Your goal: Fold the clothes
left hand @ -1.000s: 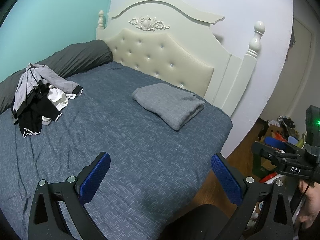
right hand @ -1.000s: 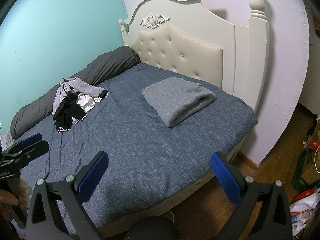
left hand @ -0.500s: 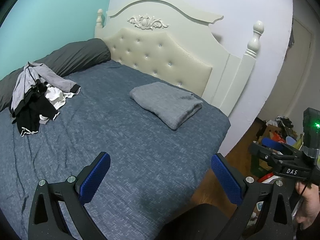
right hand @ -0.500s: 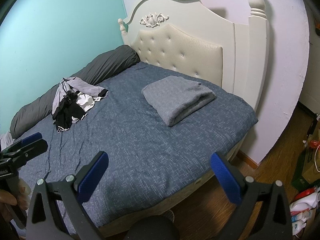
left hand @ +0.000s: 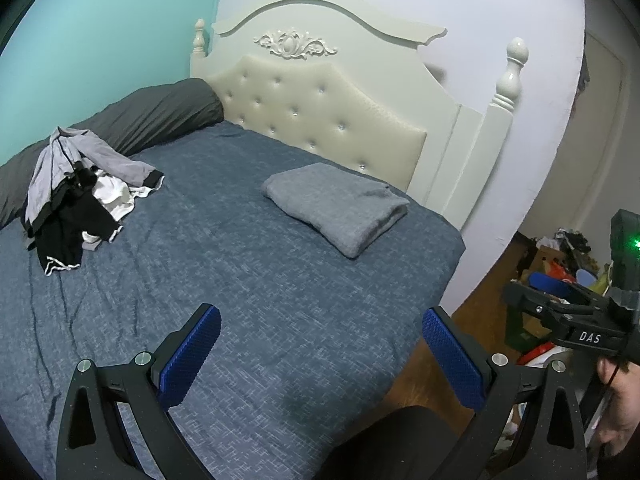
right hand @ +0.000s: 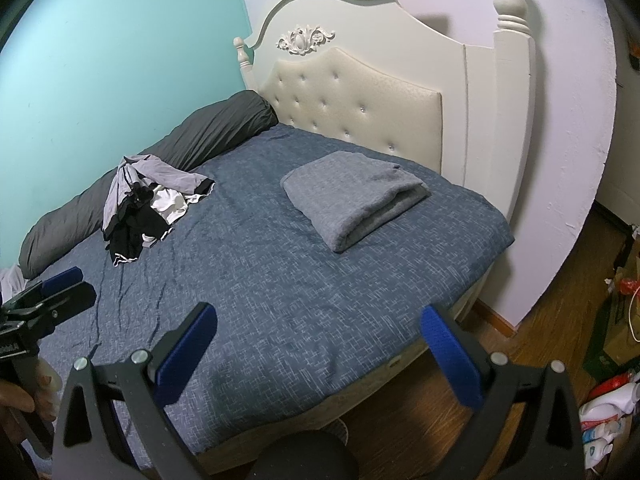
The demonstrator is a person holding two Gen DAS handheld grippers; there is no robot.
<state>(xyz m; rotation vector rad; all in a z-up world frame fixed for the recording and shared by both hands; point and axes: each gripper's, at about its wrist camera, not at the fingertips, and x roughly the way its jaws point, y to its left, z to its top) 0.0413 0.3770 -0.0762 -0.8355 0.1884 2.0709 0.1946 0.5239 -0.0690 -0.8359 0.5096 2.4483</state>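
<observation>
While both the left gripper (left hand: 320, 350) and right gripper (right hand: 318, 346) hang spread apart and empty, one sweater (left hand: 338, 204) lies folded aside, leaving room for the pile (left hand: 80, 196)

Only one marking can be read — the white letters "DAS", printed on the black body of the right hand-held gripper (left hand: 568, 312), seen at the right edge of the left wrist view. In the right wrist view the left hand-held gripper (right hand: 48, 300) carries a white marking low on its body at the left edge — too cut off and blurred to read.
</observation>
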